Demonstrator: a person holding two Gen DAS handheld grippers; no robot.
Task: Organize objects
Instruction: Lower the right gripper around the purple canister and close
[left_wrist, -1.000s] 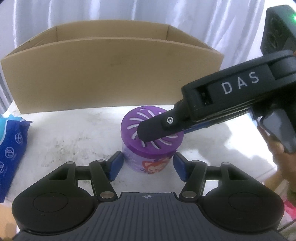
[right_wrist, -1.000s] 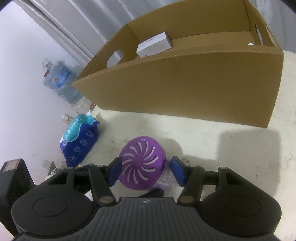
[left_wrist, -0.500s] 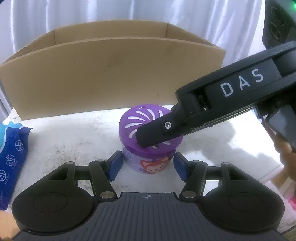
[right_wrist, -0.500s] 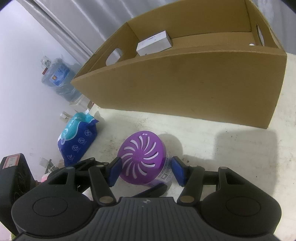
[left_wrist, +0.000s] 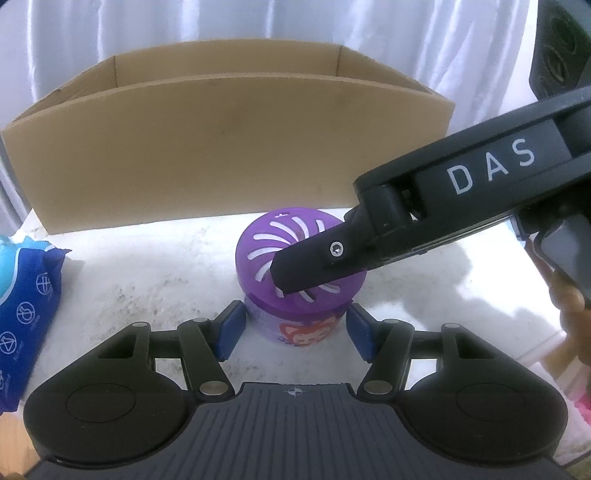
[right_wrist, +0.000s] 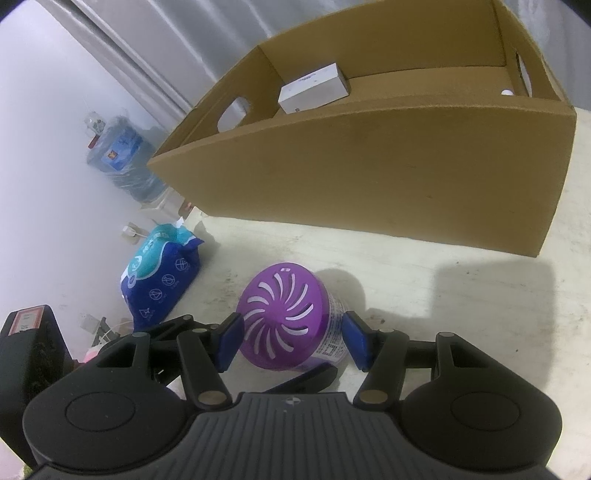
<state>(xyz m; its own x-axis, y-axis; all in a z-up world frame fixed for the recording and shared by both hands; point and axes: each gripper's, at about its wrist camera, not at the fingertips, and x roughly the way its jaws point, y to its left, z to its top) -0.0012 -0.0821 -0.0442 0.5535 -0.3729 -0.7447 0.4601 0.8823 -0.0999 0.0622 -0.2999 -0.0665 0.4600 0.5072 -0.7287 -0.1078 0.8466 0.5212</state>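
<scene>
Around purple jar (left_wrist: 301, 273), both claws

Cardboard box (left_wrist: 229, 147) walls off the bare tabletop (left_wrist: 147, 273) (wipes pack (left_wrist: 26, 306) leftward).

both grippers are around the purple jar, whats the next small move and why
Probably lift the purple jar toward the cardboard box. Both the left gripper and right gripper bracket it on the table, and the box behind stands open with room inside.
</scene>
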